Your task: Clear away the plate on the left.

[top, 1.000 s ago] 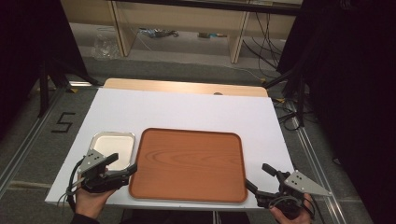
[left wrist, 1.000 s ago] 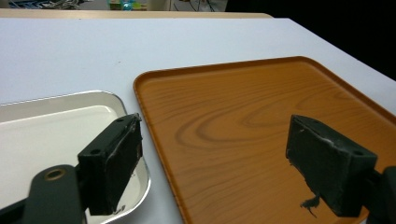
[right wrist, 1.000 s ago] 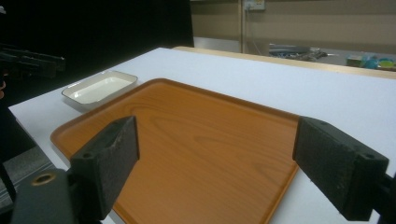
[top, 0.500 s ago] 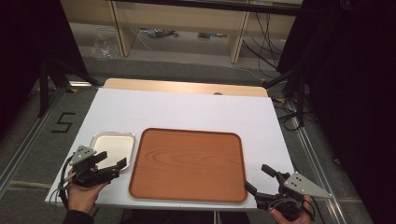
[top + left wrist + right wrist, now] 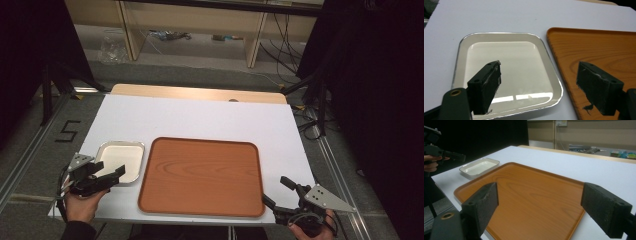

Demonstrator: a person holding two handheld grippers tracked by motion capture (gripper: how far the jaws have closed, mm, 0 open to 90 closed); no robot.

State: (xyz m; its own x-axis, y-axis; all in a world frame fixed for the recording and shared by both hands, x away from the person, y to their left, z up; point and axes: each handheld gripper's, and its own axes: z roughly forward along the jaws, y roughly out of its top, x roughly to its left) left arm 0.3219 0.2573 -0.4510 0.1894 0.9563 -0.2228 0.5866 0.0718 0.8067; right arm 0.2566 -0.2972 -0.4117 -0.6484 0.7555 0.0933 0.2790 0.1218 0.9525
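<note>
Orange-brown wooden tray [image 5: 201,176] with wavy wood-grain lines. Shiny silver small metal tray [image 5: 121,159], pale inside. White table top [image 5: 200,116], light tan wood strip at far edge. Black grippers, left [image 5: 111,177] and right [image 5: 278,192], with grey corner plates.

Black grippers [image 5: 107,178], grey three-cornered plates [image 5: 327,198]

High view: above near edge, facing forward-down over whole white table [image 5: 200,115]. Left gripper view: close, steeply down on shiny rectangular metal tray [image 5: 506,75]. Right gripper view: low, across orange wooden tray [image 5: 529,195]. All three views share both trays.
</note>
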